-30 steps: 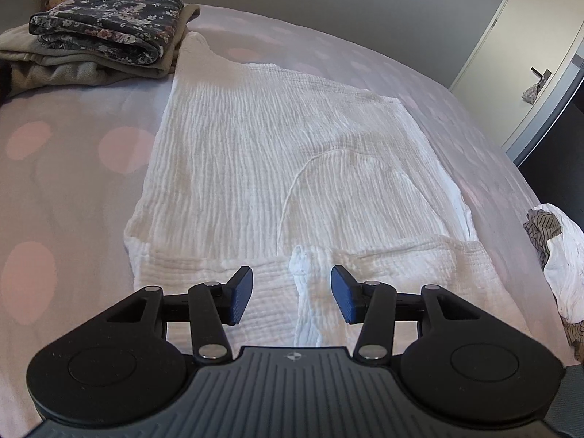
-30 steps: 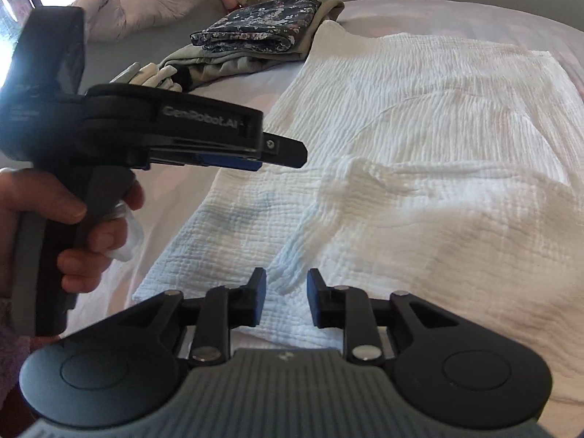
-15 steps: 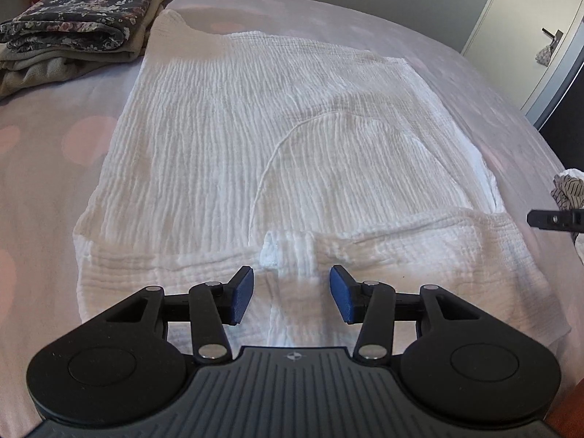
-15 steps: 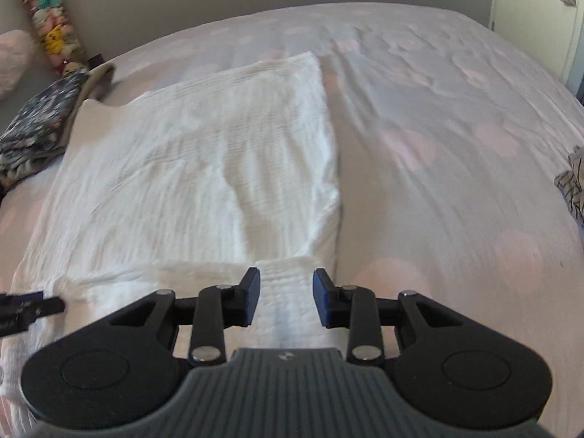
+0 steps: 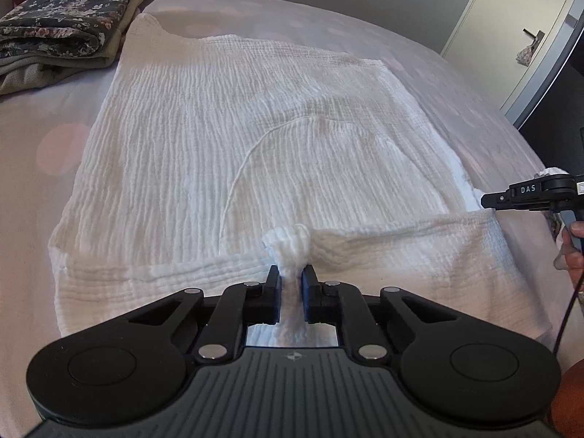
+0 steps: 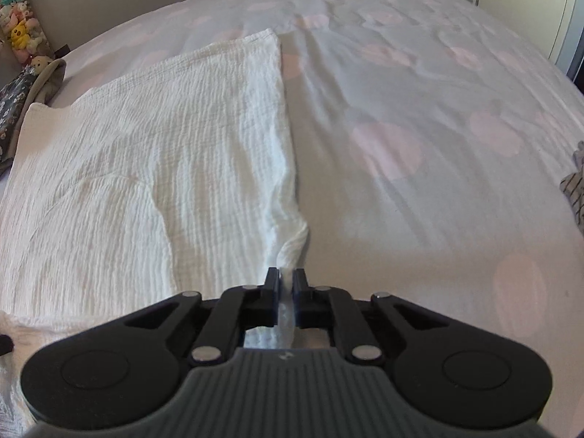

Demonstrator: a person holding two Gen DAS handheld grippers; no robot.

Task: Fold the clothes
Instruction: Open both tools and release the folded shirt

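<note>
Both tools, gaping over the cloth a moment ago, have now come together on it: the left tool (image 5: 291,277) pinches a bunched tuft at the middle of the near folded band, and the right tool (image 6: 287,280) is clamped on the near right corner, a twist of fabric squeezed between its fingers. The garment (image 5: 255,138), white and crinkled like gauze, lies spread flat on the bed (image 6: 419,116), its near edge already turned over in a band, its far corner just beside the stack (image 5: 62,40) of folded clothes. It looks light, limp and not at all slippery; I judge it will drape and sag between the two holds rather than keep any shape, and the crinkle weave should stretch a little. Holding at the corner and mid-edge seems sound, though the left edge is loose and may trail. Lifting low and evenly should keep the fold straight.
</note>
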